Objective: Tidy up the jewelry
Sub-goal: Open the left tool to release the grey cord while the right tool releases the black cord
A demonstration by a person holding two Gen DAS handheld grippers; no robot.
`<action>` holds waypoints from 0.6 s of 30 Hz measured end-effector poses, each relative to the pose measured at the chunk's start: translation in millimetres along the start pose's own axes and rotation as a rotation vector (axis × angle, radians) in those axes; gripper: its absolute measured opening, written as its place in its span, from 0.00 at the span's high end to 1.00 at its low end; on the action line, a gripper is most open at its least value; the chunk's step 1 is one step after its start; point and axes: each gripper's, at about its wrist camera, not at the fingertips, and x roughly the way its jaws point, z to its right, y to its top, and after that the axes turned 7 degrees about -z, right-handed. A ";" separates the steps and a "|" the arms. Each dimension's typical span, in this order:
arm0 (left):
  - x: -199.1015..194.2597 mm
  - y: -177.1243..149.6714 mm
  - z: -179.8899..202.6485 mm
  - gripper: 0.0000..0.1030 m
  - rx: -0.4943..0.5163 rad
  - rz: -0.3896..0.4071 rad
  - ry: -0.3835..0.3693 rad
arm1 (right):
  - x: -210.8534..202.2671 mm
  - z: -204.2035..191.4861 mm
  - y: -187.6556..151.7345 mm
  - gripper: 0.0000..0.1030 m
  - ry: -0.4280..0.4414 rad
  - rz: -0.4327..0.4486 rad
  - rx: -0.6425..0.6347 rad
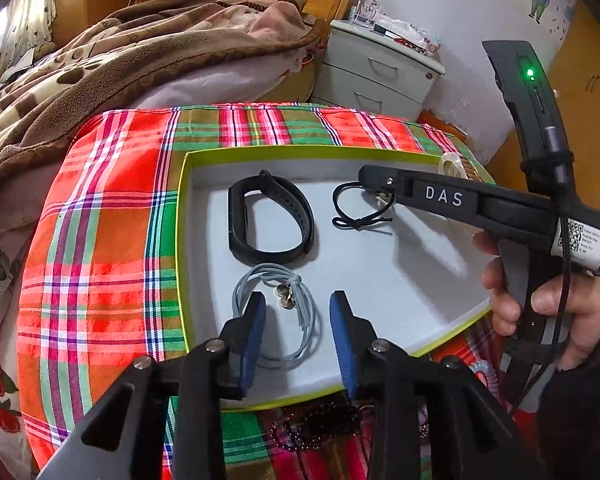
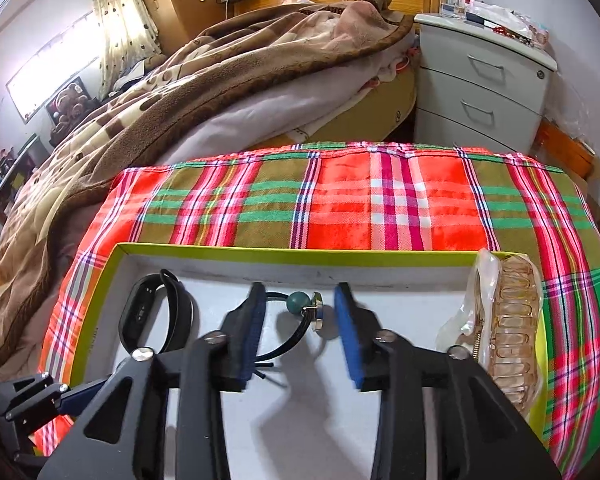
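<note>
A shallow white box with a lime rim [image 1: 184,200] [image 2: 112,264] lies on the plaid cloth. In it are a black wristband [image 1: 270,220] [image 2: 156,312], a grey cord bracelet with small metal charms [image 1: 278,320] and a black cord hair tie with a teal bead and a disc charm [image 1: 360,210] [image 2: 304,308]. My left gripper [image 1: 298,316] is open just above the grey cord bracelet. My right gripper [image 2: 300,316] [image 1: 370,178] is open with its fingers on either side of the bead and charm. A clear amber hair claw [image 2: 508,320] lies at the box's right edge.
A dark beaded chain [image 1: 320,424] lies on the cloth [image 1: 112,240] in front of the box. A bed with a brown blanket [image 2: 160,100] is behind on the left, a grey drawer cabinet [image 2: 480,80] behind on the right.
</note>
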 end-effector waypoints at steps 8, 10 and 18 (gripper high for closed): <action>-5.5 -2.1 -2.3 0.66 -0.010 0.009 0.002 | -7.0 -0.7 -2.3 0.63 -0.007 0.013 0.009; -10.1 -3.9 -2.3 0.64 -0.007 0.017 -0.001 | -12.4 -0.8 -3.9 0.63 0.000 0.025 0.009; -39.0 -16.8 -0.4 0.60 -0.006 0.069 -0.028 | -52.3 3.3 -24.4 0.63 0.017 0.098 0.009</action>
